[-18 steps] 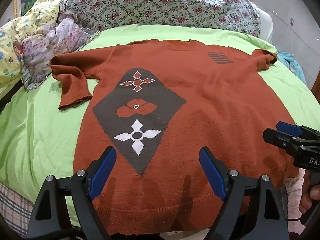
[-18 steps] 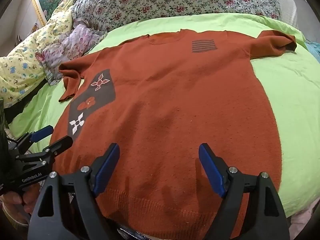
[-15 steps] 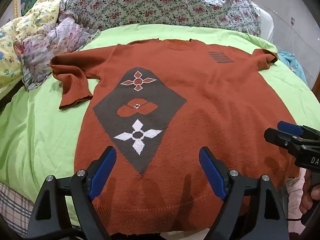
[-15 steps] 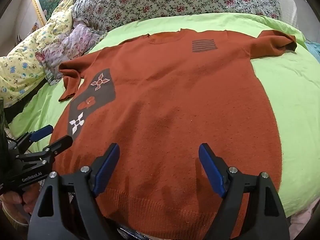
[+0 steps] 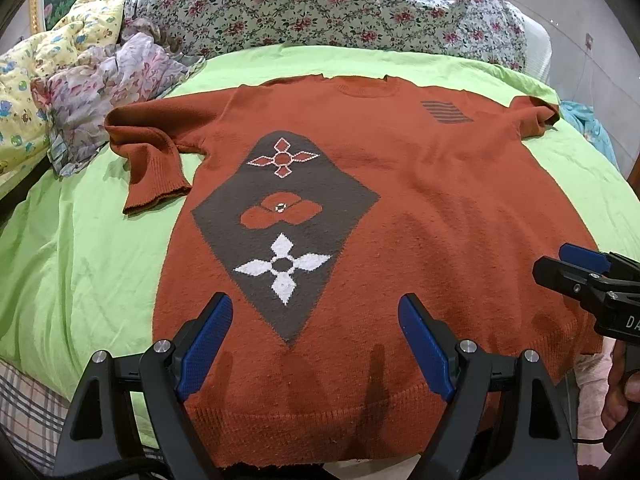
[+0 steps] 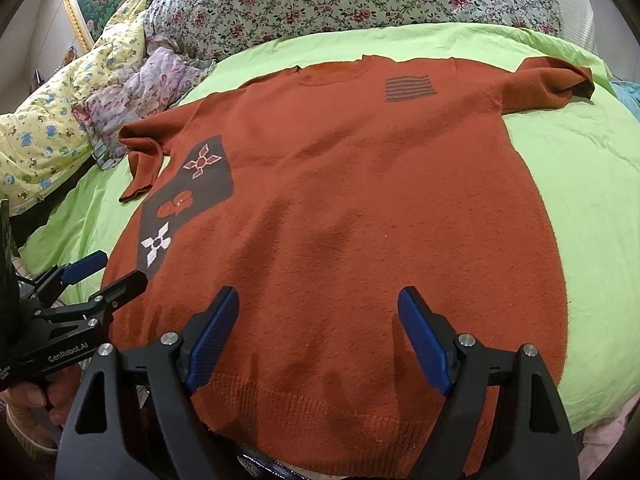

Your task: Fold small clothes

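A rust-orange knit sweater (image 5: 420, 208) lies flat, front up, on a green bedsheet (image 5: 80, 264), hem towards me, with a dark diamond pattern (image 5: 280, 216) on its left half. It also shows in the right wrist view (image 6: 360, 208). My left gripper (image 5: 316, 320) is open and empty, hovering over the hem at the left half. My right gripper (image 6: 318, 316) is open and empty over the hem at the right half. Each gripper appears in the other's view: the right one (image 5: 568, 268) by the right hem corner, the left one (image 6: 104, 274) by the left hem.
A floral quilt (image 5: 320, 8) is piled at the head of the bed. A crumpled flowery cloth (image 5: 108, 80) and a yellow printed blanket (image 5: 24, 96) lie at the far left. A blue-green cloth (image 5: 588, 128) sits at the right edge.
Almost nothing differs. Both grippers stay open over the hem; the left view has shifted very slightly.
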Demonstrator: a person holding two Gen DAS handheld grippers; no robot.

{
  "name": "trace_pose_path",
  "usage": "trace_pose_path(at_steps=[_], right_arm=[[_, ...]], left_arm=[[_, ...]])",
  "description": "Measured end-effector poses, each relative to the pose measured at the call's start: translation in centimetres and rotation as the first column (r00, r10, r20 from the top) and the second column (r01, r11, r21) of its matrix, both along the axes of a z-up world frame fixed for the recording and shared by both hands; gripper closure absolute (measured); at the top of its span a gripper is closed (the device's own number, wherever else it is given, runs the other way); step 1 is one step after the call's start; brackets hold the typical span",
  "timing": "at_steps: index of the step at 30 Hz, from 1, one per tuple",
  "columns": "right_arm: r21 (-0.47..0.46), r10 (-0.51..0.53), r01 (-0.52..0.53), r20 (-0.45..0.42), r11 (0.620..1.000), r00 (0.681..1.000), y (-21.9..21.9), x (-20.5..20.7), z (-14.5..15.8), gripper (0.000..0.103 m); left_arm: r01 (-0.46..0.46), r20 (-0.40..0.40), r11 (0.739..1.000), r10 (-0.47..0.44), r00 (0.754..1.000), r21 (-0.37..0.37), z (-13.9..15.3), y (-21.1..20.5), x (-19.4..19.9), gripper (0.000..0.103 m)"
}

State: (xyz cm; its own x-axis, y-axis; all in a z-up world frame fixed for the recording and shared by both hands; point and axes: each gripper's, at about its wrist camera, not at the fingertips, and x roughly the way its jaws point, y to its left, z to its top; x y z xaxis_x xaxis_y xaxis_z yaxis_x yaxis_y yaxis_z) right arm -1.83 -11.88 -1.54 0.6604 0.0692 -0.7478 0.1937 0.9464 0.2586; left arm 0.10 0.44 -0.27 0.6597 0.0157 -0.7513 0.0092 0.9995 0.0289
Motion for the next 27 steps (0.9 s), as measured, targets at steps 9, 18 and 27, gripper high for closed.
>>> trace_pose_path(at_steps=[9,18,27], right_arm=[[0.003,0.005,-0.005,-0.002,1.000,1.000,0.4,0.0,0.0,0.021],[0.013,0.009,-0.009,-0.014,1.000,1.000,0.6,0.1,0.2,0.021],[-0.039,0.019,-0.019,0.000,0.999,1.000,0.8,0.1,0.2,0.021]], left_arm=[[0.000,0.021,1.000,0.000,1.000,-0.012,0.1,0.1,-0.1,0.018],[0.006,0.029,0.999,-0.005,1.000,-0.033,0.5,0.1,-0.3,0.018],[0.022,0.048,0.998,-0.019,0.999,-0.064,1.1,-0.1,-0.6,0.018]])
